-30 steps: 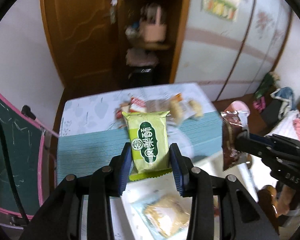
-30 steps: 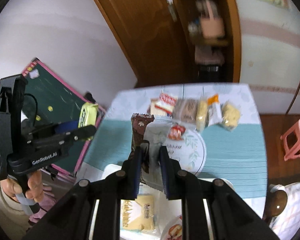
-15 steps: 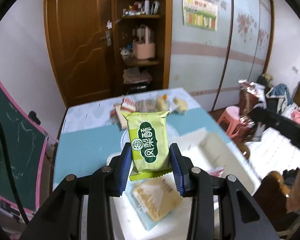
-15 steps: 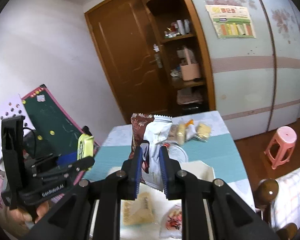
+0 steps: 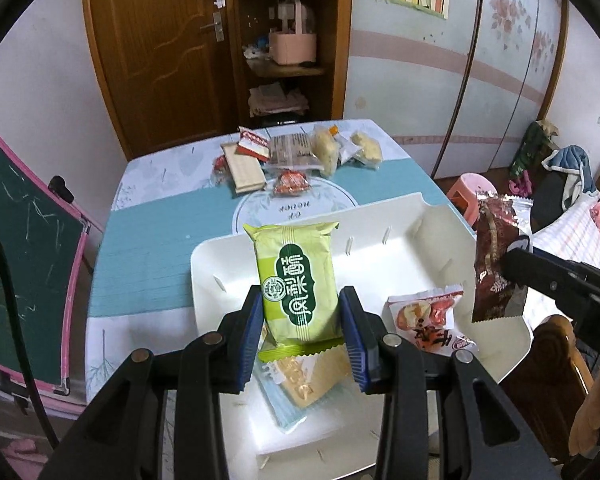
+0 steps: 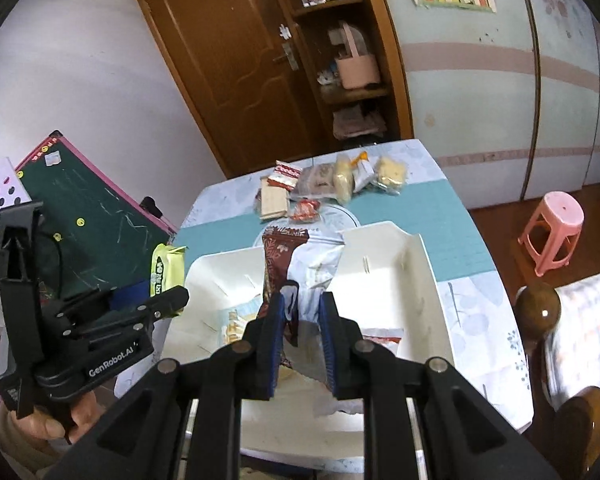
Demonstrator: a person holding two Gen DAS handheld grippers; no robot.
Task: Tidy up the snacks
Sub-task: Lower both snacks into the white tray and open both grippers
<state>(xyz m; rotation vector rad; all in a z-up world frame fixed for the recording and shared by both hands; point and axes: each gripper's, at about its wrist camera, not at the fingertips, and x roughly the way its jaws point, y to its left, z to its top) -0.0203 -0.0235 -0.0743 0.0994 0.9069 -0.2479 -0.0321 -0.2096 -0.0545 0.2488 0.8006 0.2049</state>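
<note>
White tray (image 5: 380,248) far half bare; near half blocked by cracker packet (image 5: 304,384), red packet (image 5: 428,320).

Both grippers are showing matte black plastic frames. The left gripper (image 5: 302,332) is wearing ribbed blue pads (image 5: 250,338) on its fingers, with silver round screws (image 5: 140,356) shining behind the pads on the angled black arms. A black cable (image 5: 8,280) is curving down left of those fingers. The right gripper (image 6: 302,330) is carrying the same blue pads (image 6: 275,340) and silver screws (image 6: 242,347). White "GenRobot.AI" lettering (image 6: 110,362) is showing on the left gripper's body, with bare skin of the hand (image 6: 46,426) gripping beneath it.
</note>
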